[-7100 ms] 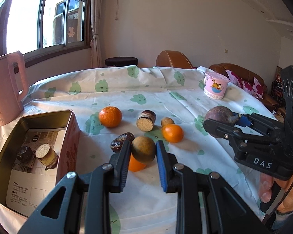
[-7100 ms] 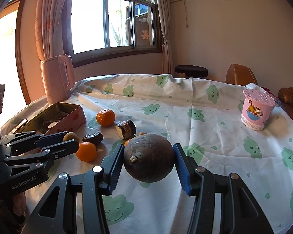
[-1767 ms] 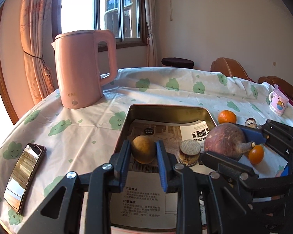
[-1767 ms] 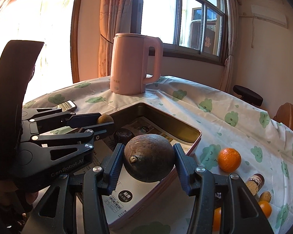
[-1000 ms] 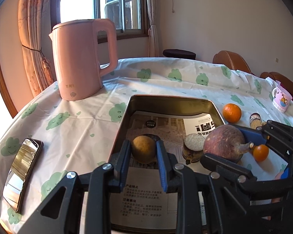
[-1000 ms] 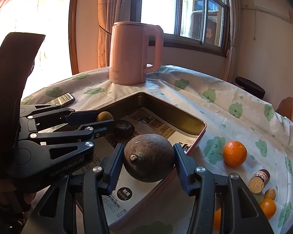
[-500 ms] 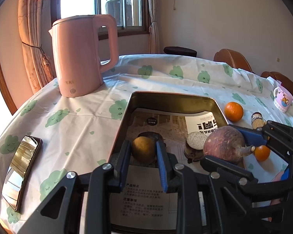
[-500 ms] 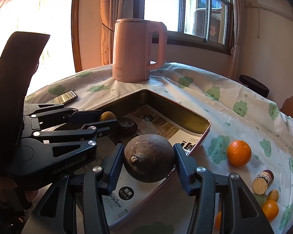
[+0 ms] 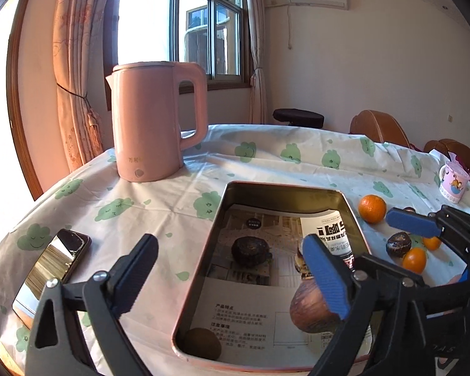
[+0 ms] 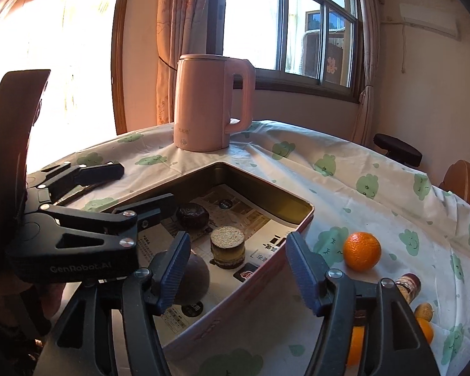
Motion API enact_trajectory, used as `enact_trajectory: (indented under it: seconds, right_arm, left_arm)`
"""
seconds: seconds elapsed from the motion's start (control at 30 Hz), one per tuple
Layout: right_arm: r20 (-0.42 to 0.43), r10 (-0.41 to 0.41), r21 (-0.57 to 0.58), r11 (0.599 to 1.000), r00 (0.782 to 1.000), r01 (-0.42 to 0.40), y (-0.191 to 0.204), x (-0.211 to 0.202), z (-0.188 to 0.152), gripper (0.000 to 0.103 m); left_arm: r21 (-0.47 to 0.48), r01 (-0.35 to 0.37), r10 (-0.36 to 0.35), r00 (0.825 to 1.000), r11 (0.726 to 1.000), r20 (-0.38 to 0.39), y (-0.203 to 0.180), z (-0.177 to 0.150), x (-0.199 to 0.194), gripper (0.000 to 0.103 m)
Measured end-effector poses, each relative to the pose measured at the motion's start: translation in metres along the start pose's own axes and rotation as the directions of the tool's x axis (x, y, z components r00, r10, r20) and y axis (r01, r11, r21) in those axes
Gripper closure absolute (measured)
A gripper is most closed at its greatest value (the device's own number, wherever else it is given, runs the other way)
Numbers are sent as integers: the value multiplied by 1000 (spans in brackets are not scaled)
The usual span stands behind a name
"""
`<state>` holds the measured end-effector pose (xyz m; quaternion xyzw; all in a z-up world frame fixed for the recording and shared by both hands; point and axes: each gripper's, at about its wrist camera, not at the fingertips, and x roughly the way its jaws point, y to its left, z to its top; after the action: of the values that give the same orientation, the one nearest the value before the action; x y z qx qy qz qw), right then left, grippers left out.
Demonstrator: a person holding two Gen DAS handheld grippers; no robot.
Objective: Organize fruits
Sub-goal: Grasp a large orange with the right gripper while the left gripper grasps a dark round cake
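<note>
while opening over the tin [image 9: 347, 200], grip nothing: left gripper [image 9: 228, 244] spreading wide and bare, right gripper [image 10: 237, 241] parting too, pads off the big purplish fruit [image 10: 192, 277] lying on the tin's paper at lower left of the right view. find the small brown fruit [image 9: 202, 343] in the tin's near corner, bottom centre of the left view. for the coming reach, look right of the tin: leftover fruit on the cloth, probably nearer the right gripper. count three oranges [image 10: 362, 250] and one dark fruit [image 9: 398, 244] outside, four pieces inside.
</note>
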<state>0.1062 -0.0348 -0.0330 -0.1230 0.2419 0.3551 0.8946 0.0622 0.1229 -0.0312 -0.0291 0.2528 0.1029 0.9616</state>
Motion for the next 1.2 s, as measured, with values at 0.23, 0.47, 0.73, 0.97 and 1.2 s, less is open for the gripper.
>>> enact_trajectory:
  seconds: [0.23,0.47,0.73,0.97,1.2]
  right_arm:
    - [-49,-142,77,986,989,146,-60,-40,-26,38]
    - [-140,-155,96,981,978,169,-82,-49,-46,38]
    - [-242,-52,116,990,969,82,-76,-16,-46,46]
    - [-238,-38,161,984,970,78,-85,-22,-49,60]
    - [-132,-237,253,931,963,264,-122,-68,-60,60]
  left_arm:
    - [-11,30,-30,999,999,13,-9,-1,-5,6]
    - [12,64,-64,998,998,8,-31,-1,-8,6]
    - [72,120,-121,993,990,12,-67,6,-14,6]
    - [117,163,-164,987,980,-5,-100,11,-11,6]
    - [188,253,-237,966,949,-103,-153,12,10,14]
